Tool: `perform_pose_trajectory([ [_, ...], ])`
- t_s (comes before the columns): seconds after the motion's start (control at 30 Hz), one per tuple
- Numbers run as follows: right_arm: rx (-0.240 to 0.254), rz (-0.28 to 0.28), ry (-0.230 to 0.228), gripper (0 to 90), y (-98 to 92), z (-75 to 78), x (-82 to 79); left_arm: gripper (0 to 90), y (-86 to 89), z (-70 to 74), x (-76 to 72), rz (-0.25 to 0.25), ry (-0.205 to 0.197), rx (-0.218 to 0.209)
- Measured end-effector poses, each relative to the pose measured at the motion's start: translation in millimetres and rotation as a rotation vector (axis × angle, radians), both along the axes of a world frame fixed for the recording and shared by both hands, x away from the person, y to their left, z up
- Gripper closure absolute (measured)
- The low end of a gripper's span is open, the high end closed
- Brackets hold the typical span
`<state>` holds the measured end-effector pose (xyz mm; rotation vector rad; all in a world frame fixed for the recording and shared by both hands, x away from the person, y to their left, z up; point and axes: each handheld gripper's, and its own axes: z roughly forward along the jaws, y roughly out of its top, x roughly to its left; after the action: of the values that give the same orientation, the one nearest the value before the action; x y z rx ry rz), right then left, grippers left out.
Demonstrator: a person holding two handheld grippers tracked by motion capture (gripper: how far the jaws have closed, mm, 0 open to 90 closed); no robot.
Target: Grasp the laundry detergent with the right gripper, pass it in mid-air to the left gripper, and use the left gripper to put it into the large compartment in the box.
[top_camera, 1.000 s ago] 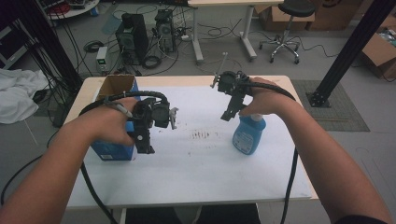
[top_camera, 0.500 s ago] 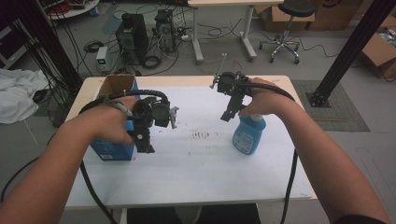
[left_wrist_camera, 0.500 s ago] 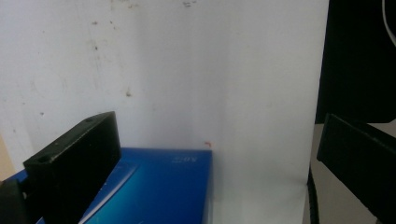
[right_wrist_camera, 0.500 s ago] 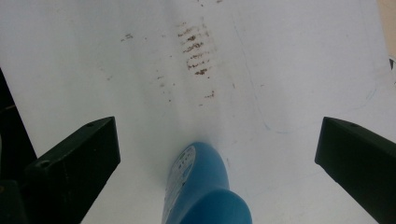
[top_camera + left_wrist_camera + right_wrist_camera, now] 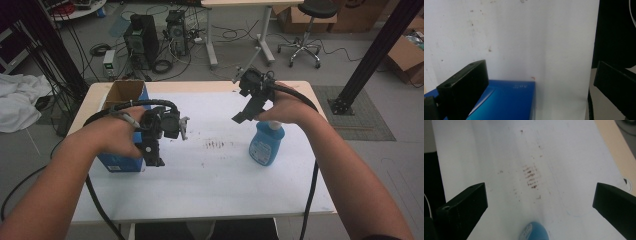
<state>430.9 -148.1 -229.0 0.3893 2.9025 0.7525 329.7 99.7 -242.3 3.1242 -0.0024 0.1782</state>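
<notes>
We hold a black two-jaw gripper in each hand. Our left gripper (image 5: 159,131) is a blocky black unit with a small pale grey metal bracket at its side, and a thick black cable (image 5: 131,104) loops off its top and trails down along our forearm. Our right gripper (image 5: 248,102) is black too, built of angular segments, with a black cable (image 5: 314,176) running beside our arm toward the table edge. In both gripper views our jaws are flat, matte black rectangular blocks; the left-hand block in each carries a small round screw hole. Our forearms are bare, with no sleeves on them.
</notes>
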Motion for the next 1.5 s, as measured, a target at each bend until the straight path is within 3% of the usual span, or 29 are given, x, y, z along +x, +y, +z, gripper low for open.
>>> perform_pose_trajectory([
  [0.07, 0.023, 0.001, -0.007, 0.0, -1.6, 1.1, -1.2, 0.1, -0.3, -0.3, 0.2, 0.000, 0.000, 0.000],
  [0.13, 0.093, 0.002, -0.026, 0.0, -6.8, 4.0, -3.5, 0.1, -2.1, -1.4, 0.3, -0.007, 0.002, 0.000],
  [0.2, 0.112, 0.002, -0.032, 0.0, -8.3, 4.4, -3.8, 0.1, -2.9, -1.6, 0.0, -0.008, 0.004, 0.001],
  [0.37, 0.221, -0.021, -0.052, 0.0, -24.8, 5.1, -8.4, 0.1, -5.4, -4.1, 1.4, -0.014, 0.008, -0.002],
  [0.47, 0.232, -0.033, -0.076, 0.0, -30.5, 5.3, -11.1, 0.1, -5.7, -4.7, 2.4, -0.017, 0.008, -0.004],
  [0.5, 0.258, -0.047, -0.090, 0.0, -37.8, 6.2, -14.7, 0.1, -6.1, -5.5, 2.9, -0.017, 0.009, -0.006],
  [0.77, 0.329, -0.096, -0.136, 0.0, -66.2, 6.9, -30.0, 0.1, -7.8, -8.4, 2.1, -0.033, 0.011, -0.020],
  [1.2, 0.373, -0.215, -0.172, 0.0, -120.9, -8.1, -55.2, 0.1, -5.5, -12.8, 1.8, -0.037, 0.014, -0.029],
  [1.4, 0.341, -0.258, -0.181, 0.0, -134.9, -22.9, -64.5, 0.1, -4.2, -13.0, 2.5, -0.039, 0.011, -0.033],
  [1.5, 0.330, -0.278, -0.162, 0.0, -141.7, -37.8, -69.7, 0.1, -3.0, -12.3, 1.7, -0.041, 0.009, -0.035],
])
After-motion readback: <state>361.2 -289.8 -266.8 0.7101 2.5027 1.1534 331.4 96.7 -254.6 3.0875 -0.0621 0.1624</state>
